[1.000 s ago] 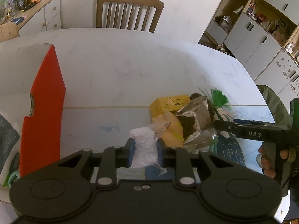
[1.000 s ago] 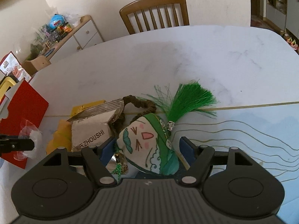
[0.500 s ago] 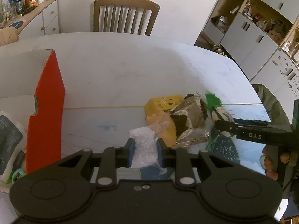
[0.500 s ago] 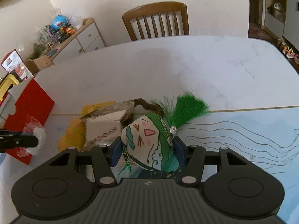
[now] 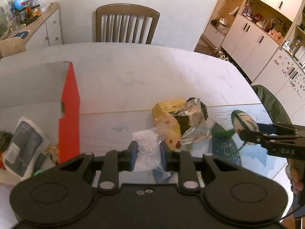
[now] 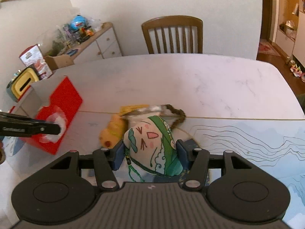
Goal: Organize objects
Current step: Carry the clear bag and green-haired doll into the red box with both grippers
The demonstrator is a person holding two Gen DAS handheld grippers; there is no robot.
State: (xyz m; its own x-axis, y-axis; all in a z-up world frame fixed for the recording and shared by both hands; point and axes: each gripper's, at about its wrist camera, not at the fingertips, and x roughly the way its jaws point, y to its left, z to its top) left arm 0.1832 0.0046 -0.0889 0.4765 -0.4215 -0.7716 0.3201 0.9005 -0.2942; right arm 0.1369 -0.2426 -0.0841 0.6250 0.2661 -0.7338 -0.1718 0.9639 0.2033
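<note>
Left hand-held gripper (image 5: 146, 155) clamping clear plastic bag (image 5: 145, 150), right hand-held gripper (image 6: 149, 152) squeezing green plush sachet (image 6: 152, 145)

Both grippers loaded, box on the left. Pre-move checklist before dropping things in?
1. Left gripper shut on the clear plastic bag: ok.
2. Right gripper shut on the plush sachet: ok.
3. Sachet lifted off the pile: ok, seen in the left view.
4. Red box open to receive: cannot tell.
5. Sachet's green cord hanging free: not ok, dangling loose.
6. Foil packet and yellow plush undisturbed: cannot tell.
</note>
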